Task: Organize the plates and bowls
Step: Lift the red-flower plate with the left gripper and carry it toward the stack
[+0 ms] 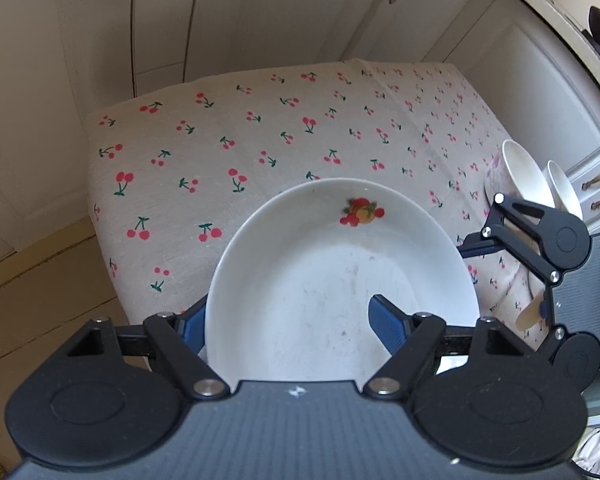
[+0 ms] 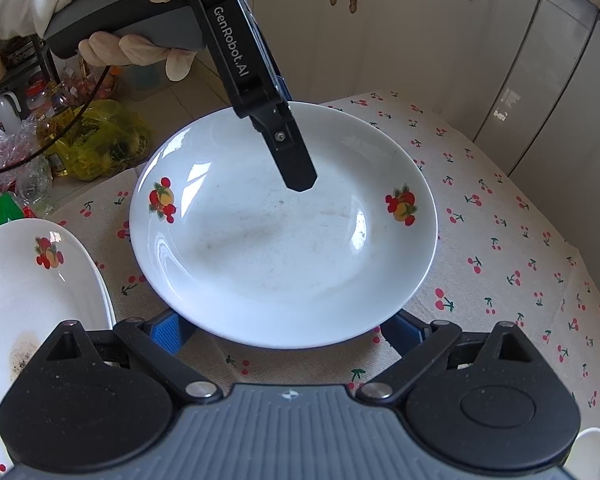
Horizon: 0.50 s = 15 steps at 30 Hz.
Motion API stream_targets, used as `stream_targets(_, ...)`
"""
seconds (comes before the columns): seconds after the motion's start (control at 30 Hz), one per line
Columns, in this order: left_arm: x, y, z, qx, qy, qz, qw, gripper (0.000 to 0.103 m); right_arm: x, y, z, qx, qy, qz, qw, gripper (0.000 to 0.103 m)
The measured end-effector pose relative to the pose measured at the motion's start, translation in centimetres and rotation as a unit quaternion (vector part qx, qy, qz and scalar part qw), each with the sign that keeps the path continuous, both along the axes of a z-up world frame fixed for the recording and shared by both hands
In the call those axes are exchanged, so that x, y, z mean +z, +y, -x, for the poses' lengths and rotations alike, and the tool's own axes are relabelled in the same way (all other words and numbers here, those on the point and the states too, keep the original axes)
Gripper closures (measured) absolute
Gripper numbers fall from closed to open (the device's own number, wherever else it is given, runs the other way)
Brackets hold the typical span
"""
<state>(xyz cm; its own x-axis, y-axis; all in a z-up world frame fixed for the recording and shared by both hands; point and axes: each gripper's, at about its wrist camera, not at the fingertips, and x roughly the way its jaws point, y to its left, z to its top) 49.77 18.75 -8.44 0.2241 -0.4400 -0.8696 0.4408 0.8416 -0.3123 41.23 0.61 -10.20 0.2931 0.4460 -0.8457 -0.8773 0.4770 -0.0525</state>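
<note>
Plate (image 2: 284, 236), white with fruit motifs, is seen on the cherry-print cloth (image 2: 500, 264), near the cloth's left edge. One finger of the left gripper (image 1: 290, 320) is set inside the plate's bowl, the other outside and below the rim; the rim passes between the pads, jaws apart, and pad contact cannot be told. The left hand (image 2: 140, 40), gloved, is seen on the handle above the plate. The right gripper (image 2: 284, 332) is placed at the plate's near edge, jaws apart, with one finger at each side just under the rim. A second plate (image 2: 32, 280) lies just left of the plate, at the cloth's edge. Two bowls (image 1: 536, 180) stand tilted, well right of the plate. Bare cloth is noted beyond and right of the plate.
</note>
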Motion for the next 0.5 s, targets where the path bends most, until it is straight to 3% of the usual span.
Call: stream_targets(0.5,0.23,-0.24,0.25,0.002,-0.006,0.005,1.0000,0.024,0.70,-0.48,-0.13,-0.011,0.002,-0.009,1.000,0.004)
